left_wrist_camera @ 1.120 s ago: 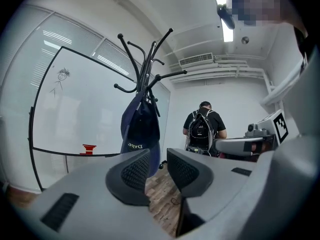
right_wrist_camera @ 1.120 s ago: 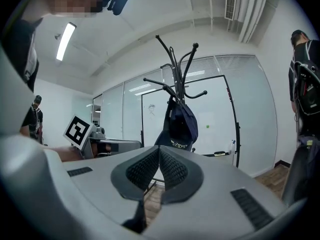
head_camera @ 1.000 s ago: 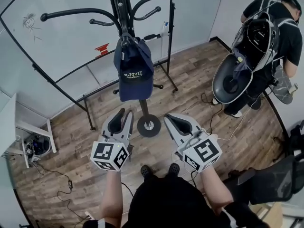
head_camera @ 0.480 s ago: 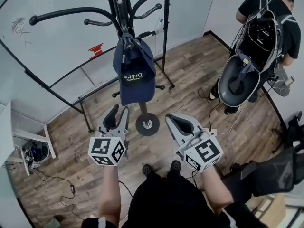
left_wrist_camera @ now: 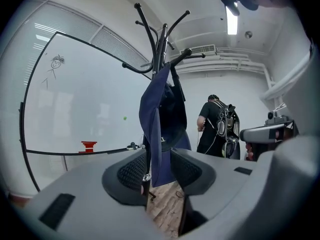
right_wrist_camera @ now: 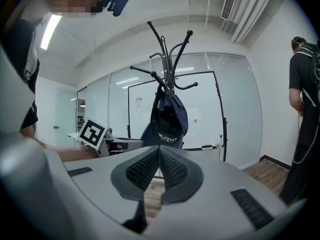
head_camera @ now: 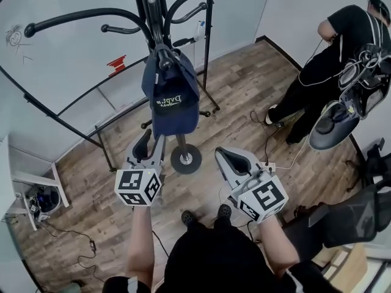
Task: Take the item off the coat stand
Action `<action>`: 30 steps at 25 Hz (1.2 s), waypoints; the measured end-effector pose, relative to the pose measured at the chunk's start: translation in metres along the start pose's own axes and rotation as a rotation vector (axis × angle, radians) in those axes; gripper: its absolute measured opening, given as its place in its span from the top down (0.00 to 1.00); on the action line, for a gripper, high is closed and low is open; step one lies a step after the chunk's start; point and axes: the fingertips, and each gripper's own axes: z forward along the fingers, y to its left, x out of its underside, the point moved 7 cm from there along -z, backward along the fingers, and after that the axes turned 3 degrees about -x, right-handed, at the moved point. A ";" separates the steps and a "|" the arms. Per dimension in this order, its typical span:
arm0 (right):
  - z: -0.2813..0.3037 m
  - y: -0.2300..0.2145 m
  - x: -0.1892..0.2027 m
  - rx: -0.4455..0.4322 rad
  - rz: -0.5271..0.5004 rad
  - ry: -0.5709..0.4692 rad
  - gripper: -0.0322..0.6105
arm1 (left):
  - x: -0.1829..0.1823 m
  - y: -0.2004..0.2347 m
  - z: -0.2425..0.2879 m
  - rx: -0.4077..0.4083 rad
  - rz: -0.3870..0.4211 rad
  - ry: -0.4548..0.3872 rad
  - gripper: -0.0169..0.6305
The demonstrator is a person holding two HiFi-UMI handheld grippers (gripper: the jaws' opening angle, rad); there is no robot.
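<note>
A navy cap [head_camera: 170, 93] with pale lettering hangs from a hook of the black coat stand [head_camera: 151, 5], above its round base [head_camera: 185, 159]. My left gripper [head_camera: 153, 140] is raised just under the cap's lower edge. In the left gripper view its jaws [left_wrist_camera: 159, 156] are opening, and the cap's [left_wrist_camera: 162, 119] hanging edge lies between the pads with a gap on each side. My right gripper [head_camera: 227, 155] stays lower and to the right, apart from the cap. In the right gripper view its pads [right_wrist_camera: 159, 151] meet, with the cap [right_wrist_camera: 170, 121] further ahead.
A wheeled whiteboard [head_camera: 67, 60] stands behind the stand, with a red item [head_camera: 116, 63] on its ledge. A person [head_camera: 333, 60] carrying gear stands at the right. A dark chair [head_camera: 354, 215] is at the lower right. Cables trail over the wooden floor [head_camera: 244, 96].
My left gripper has risen to the cap's lower edge and its jaws have spread. The person at the right has turned and swung the gear aside. My right gripper has barely moved.
</note>
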 end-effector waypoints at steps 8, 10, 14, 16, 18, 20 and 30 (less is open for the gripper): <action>-0.001 -0.004 0.001 0.019 0.008 0.003 0.90 | 0.007 0.005 0.014 -0.011 -0.008 0.018 0.74; -0.002 -0.005 0.002 0.023 0.011 0.001 0.90 | 0.008 0.005 0.015 -0.017 -0.009 0.020 0.77; -0.005 -0.008 0.002 0.029 0.013 0.002 0.90 | 0.009 0.004 0.016 -0.025 -0.010 0.021 0.84; -0.006 -0.009 0.001 0.031 0.012 -0.001 0.90 | 0.009 0.003 0.016 -0.028 -0.009 0.019 0.85; -0.007 -0.010 0.000 0.033 0.011 -0.004 0.90 | 0.008 0.003 0.017 -0.030 -0.007 0.016 0.87; -0.008 -0.010 0.000 0.034 0.011 -0.006 0.90 | 0.007 0.002 0.017 -0.033 -0.004 0.016 0.88; -0.009 -0.013 -0.003 0.033 0.011 -0.012 0.90 | 0.005 0.002 0.015 -0.071 0.000 0.000 0.92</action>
